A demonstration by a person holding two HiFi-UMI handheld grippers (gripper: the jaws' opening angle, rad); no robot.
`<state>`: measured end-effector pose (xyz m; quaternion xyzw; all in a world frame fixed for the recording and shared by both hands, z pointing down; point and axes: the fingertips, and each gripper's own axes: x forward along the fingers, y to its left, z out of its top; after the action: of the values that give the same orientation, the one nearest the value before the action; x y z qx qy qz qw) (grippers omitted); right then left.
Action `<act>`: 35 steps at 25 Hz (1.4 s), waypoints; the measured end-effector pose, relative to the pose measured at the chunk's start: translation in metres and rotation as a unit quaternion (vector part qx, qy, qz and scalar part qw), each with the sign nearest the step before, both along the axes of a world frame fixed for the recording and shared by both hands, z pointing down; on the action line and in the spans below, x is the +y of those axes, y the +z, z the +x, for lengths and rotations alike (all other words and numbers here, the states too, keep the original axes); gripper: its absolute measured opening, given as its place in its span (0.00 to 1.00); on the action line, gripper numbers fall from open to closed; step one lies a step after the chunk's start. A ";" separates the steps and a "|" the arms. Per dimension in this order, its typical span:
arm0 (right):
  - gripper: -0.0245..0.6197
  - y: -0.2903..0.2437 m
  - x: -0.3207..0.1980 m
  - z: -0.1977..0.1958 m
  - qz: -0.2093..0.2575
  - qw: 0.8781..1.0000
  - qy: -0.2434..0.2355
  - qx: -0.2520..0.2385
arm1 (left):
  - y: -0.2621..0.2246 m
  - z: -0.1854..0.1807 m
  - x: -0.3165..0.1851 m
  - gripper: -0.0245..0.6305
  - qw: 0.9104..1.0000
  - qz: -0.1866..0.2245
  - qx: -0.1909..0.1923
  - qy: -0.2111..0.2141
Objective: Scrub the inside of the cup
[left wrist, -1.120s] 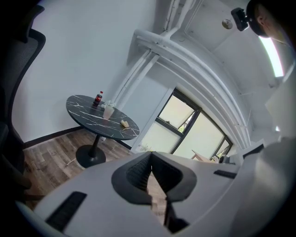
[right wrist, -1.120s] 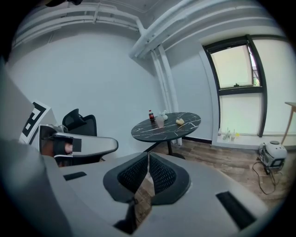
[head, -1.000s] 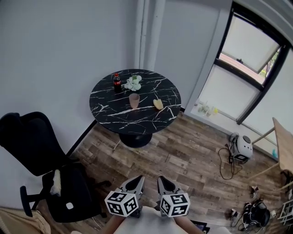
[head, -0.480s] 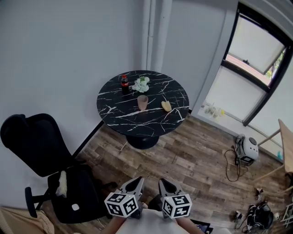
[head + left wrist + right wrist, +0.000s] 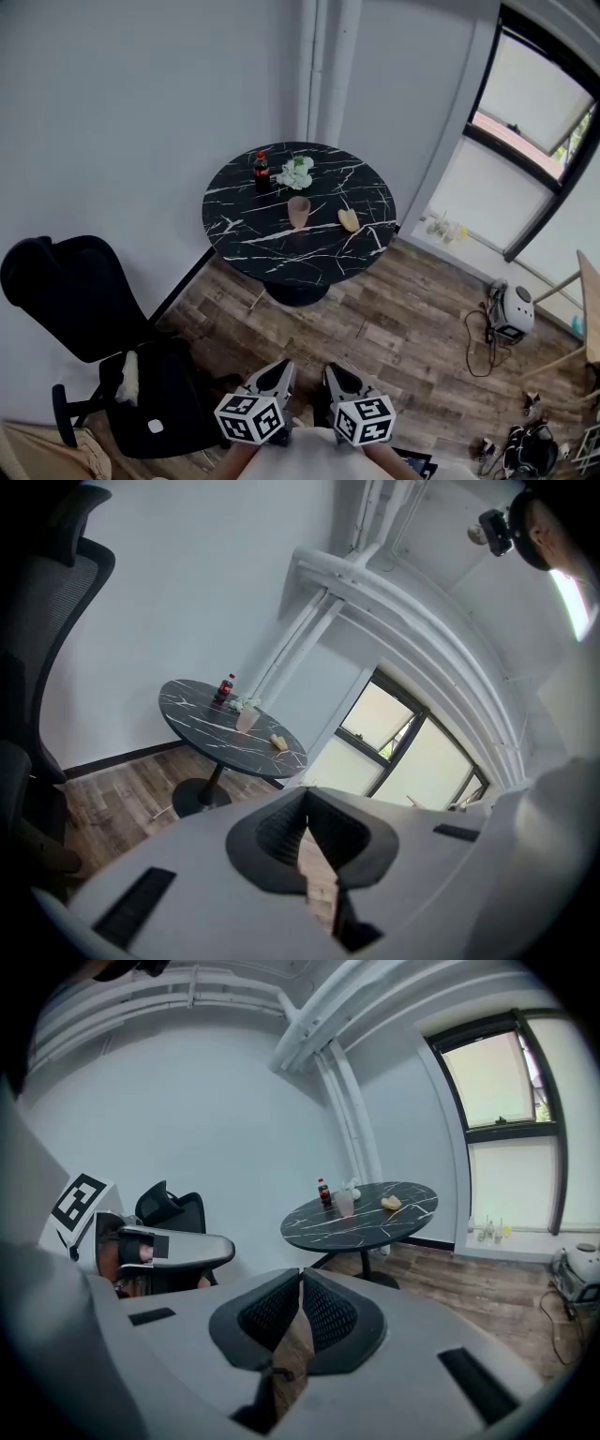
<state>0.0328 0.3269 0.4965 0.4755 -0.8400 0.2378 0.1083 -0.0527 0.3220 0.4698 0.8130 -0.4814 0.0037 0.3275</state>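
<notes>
A pink cup stands on the round, black marble table. Both grippers are squeezed closed, holding nothing.

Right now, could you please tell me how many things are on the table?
4: cola bottle far left, white flowers beside it, cup central, yellow sponge right of it. None apparently hidden.

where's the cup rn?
Head view, upper centre: the pale pink cup stands near the middle of the round black marble table, yellow sponge at its right, white flowers behind.
</notes>
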 end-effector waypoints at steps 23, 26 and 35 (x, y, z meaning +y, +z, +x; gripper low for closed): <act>0.10 0.007 -0.143 0.043 -0.007 0.999 -0.047 0.009 | 0.015 0.042 -0.132 0.05 0.999 -0.032 0.001 -0.027; 0.10 0.010 -0.160 0.052 -0.012 0.999 -0.052 0.009 | 0.016 0.050 -0.151 0.05 0.999 -0.031 0.000 -0.033; 0.10 0.009 -0.213 0.078 -0.017 0.997 -0.081 0.004 | 0.006 0.085 -0.194 0.05 0.999 -0.012 0.010 -0.029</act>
<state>0.1105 0.1139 0.5056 0.4052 -0.8712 0.2402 0.1383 0.0323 0.1277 0.4755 0.7948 -0.5012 -0.0080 0.3421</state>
